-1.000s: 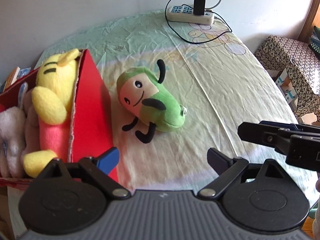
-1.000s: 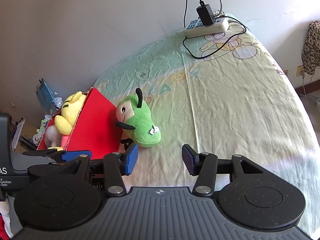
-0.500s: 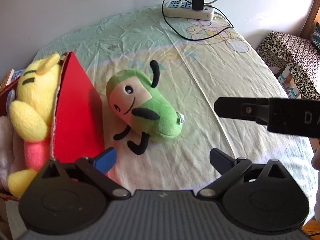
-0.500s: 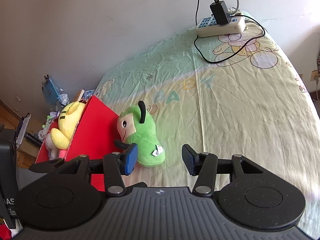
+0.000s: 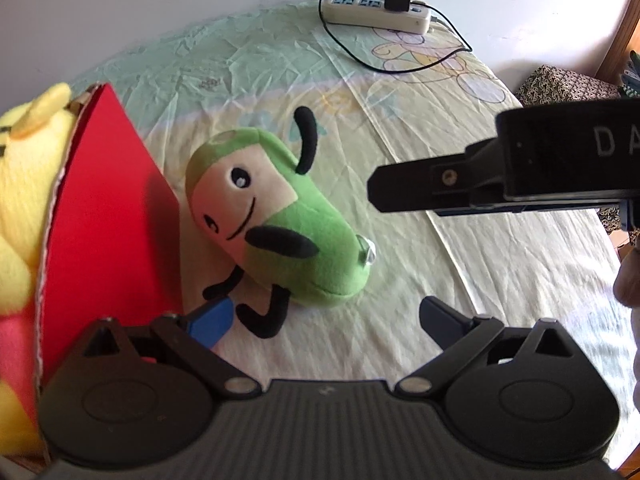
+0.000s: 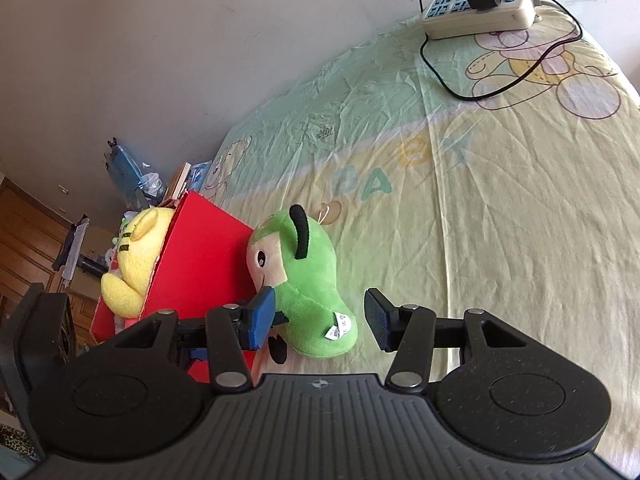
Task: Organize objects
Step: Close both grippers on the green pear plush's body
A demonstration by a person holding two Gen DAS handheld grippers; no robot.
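Bed [image 5: 400, 220]: your work surface, one bed under a pale green and yellow sheet with cartoon bear prints, set against a plain wall.
Red box [image 5: 108, 216]: one, at the left edge of the bed; its flat red side faces you and walls off the left flank of the green toy.
Yellow plush [image 6: 136, 264]: one, sitting inside the red box with its head above the rim; something pale shows under it, too hidden to name.
Green plush toy [image 5: 280, 228]: one, lying on the sheet just beside the red box, face turned up, black limbs splayed, a small white tag at its lower end.
Left gripper [image 5: 324, 320]: you have it spread wide with nothing pinched; the toy's black legs lie just ahead of the gap, the blue pad close to the box side.
Right gripper [image 6: 320, 316]: spread, pads not pressing; in its own view the toy's lower end sits between the two fingers. From the left view its black body reaches in from the right, above the sheet.
Power strip [image 6: 480, 16]: one, at the far end of the bed by the wall, with one black charger plugged in.
Black cable [image 6: 516, 76]: one, looping from the strip across the sheet, well apart from the toy.
Clutter: books and bags beyond the box, off the bed.
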